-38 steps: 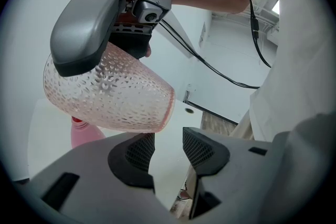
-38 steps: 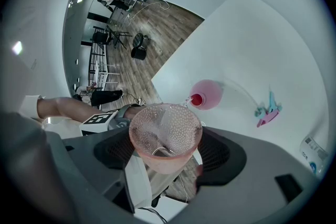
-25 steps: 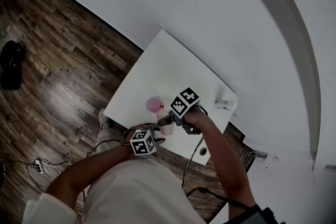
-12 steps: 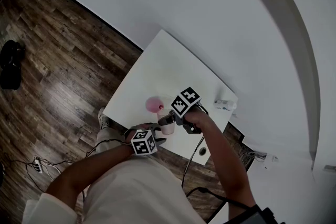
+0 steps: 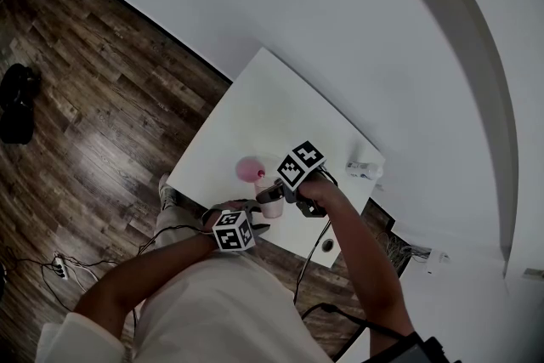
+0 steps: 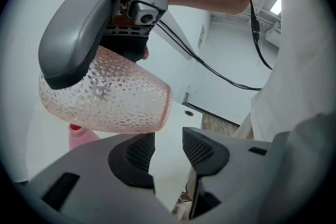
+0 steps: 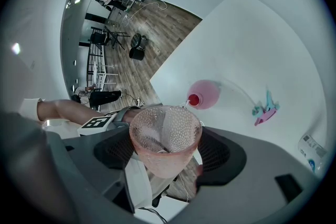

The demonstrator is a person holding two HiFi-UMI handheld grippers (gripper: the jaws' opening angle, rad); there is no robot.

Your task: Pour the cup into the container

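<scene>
A pink dimpled translucent cup (image 7: 165,139) is gripped by my right gripper (image 7: 166,148), whose jaws press on its two sides. It hangs tilted onto its side above the white table (image 5: 280,106), beside the pink container (image 5: 248,170) with a red neck (image 7: 194,99). In the left gripper view the cup (image 6: 105,94) lies sideways just above and beyond my left gripper (image 6: 168,149), which is open with nothing between its pads. In the head view the left gripper (image 5: 253,225) sits at the table's near edge, below the right gripper (image 5: 270,198).
A small teal and pink object (image 7: 265,110) lies on the table beyond the container. A clear bottle (image 5: 364,170) stands at the table's right corner. A round cable hole (image 5: 328,245) is near the front edge. Wooden floor (image 5: 85,98) with cables surrounds the table.
</scene>
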